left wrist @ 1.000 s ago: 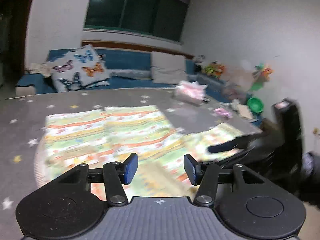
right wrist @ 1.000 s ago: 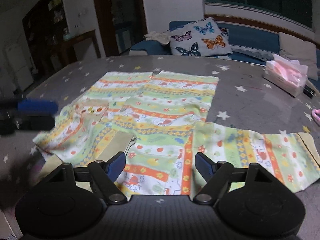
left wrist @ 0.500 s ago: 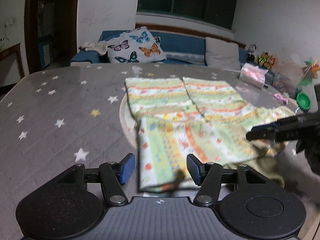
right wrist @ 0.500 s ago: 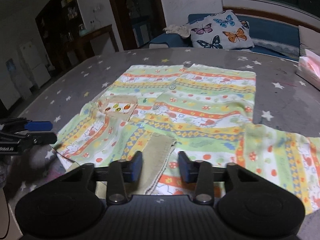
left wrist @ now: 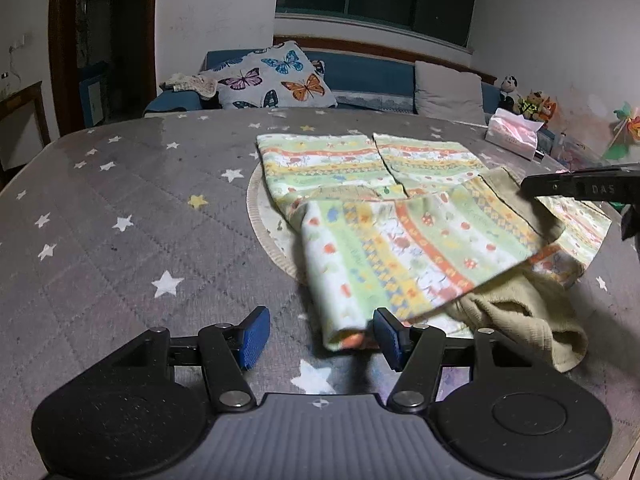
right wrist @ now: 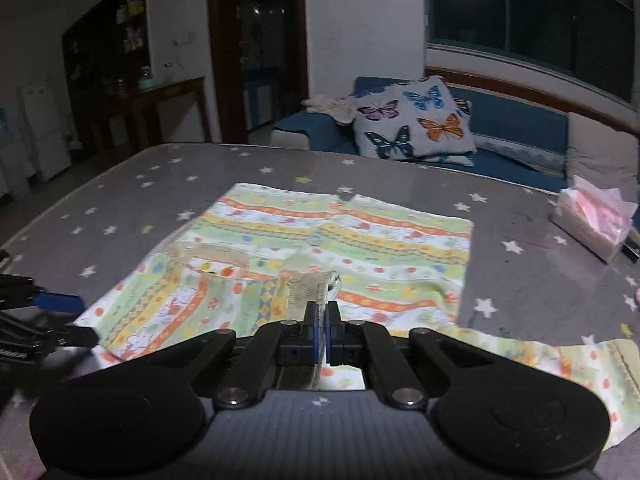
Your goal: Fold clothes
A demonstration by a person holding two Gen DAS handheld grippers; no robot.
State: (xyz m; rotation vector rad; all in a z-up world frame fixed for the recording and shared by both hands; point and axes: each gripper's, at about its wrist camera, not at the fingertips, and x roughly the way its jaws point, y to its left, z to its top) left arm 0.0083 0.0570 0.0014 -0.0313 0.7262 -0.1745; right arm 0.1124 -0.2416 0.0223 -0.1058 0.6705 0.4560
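Note:
A striped green, yellow and orange child's shirt (left wrist: 376, 184) lies on the grey star-patterned table (left wrist: 120, 208), with one side lifted and folded over. My left gripper (left wrist: 320, 338) is open just in front of the shirt's hanging sleeve end (left wrist: 344, 320), which sits between its blue pads without being pinched. My right gripper (right wrist: 322, 318) is shut on the shirt's beige collar edge (right wrist: 316, 284) and holds it raised above the spread shirt (right wrist: 344, 232). The right gripper's fingers (left wrist: 580, 189) show at the right in the left wrist view. The left gripper's fingers (right wrist: 52, 302) show at the left in the right wrist view.
A pink tissue pack (right wrist: 592, 220) lies at the table's far right. A round woven mat (left wrist: 264, 216) lies under the shirt. A blue sofa with a butterfly cushion (left wrist: 276, 76) stands behind the table. Toys (left wrist: 528, 102) sit at the far right.
My right gripper has closed on the collar edge and lifted it, pulling one side of the shirt over. My left gripper has come close to the hanging sleeve end and stays open.

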